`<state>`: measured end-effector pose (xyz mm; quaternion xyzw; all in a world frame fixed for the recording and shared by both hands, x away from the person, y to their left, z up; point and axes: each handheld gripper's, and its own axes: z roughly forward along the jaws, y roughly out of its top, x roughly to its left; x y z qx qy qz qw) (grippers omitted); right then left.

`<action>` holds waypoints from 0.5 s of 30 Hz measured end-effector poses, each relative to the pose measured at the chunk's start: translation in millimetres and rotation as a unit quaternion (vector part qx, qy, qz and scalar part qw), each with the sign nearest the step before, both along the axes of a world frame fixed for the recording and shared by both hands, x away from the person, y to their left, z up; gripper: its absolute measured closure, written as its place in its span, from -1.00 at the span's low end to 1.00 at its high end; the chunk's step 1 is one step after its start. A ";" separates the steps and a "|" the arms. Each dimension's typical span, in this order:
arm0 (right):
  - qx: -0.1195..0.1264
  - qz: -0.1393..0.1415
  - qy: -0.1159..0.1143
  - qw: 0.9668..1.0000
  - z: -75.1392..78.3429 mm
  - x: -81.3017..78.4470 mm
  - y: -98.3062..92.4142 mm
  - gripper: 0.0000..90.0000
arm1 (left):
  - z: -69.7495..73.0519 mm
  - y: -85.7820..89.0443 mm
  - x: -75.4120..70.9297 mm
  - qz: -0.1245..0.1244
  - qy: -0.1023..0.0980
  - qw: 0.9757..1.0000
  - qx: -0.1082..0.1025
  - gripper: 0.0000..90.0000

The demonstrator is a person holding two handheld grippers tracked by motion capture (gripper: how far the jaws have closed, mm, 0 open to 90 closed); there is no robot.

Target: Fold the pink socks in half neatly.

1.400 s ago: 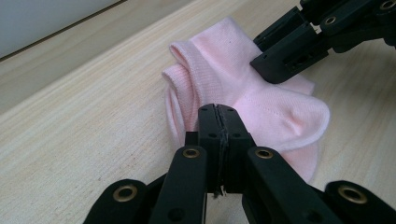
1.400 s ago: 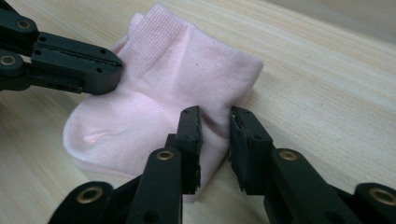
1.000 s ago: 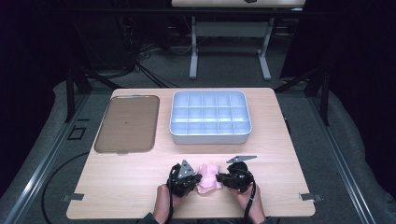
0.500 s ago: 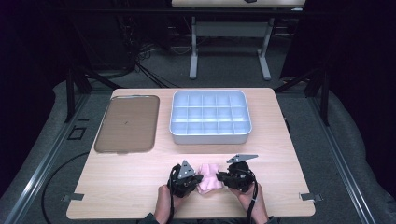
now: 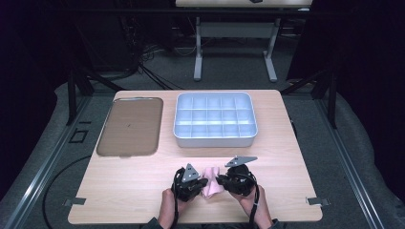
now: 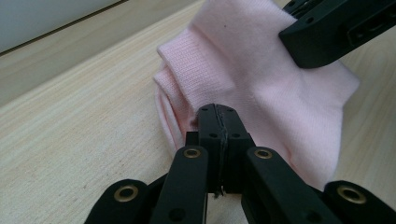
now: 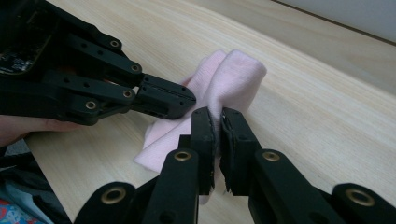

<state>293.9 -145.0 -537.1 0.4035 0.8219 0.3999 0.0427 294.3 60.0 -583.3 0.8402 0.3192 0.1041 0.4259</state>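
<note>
Here, you had both tools clamped on the pink sock [image 5: 211, 182]: the left gripper [image 6: 218, 122] pinched its ribbed cuff, the right gripper [image 7: 215, 122] pinched a raised fold. The sock lay bunched between them at the near edge of the wooden table [image 5: 286, 143], partly lifted on the right. To fold well, you should have kept both pinches firm, moved the hands together and avoided dragging fabric. The divided tray [image 5: 215, 119] and the flat brown tray [image 5: 130, 126] stood well apart; the room beyond was dark.
</note>
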 end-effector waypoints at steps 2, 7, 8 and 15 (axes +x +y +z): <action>0.011 0.014 -0.002 1.000 -0.8 1.2 2.9 0.87 | 0.0 0.2 0.4 -0.002 0.000 1.000 0.001 0.99; -0.015 0.017 0.000 1.000 -0.2 2.2 11.7 0.88 | -0.2 0.0 0.4 -0.001 0.001 1.000 -0.001 0.99; -0.014 0.018 -0.001 1.000 -1.4 3.3 13.0 0.88 | -0.2 0.0 0.4 -0.002 0.001 1.000 -0.001 0.99; -0.019 0.025 -0.001 1.000 -3.4 6.5 20.0 0.88 | -0.6 0.6 0.7 -0.002 0.004 1.000 -0.005 0.99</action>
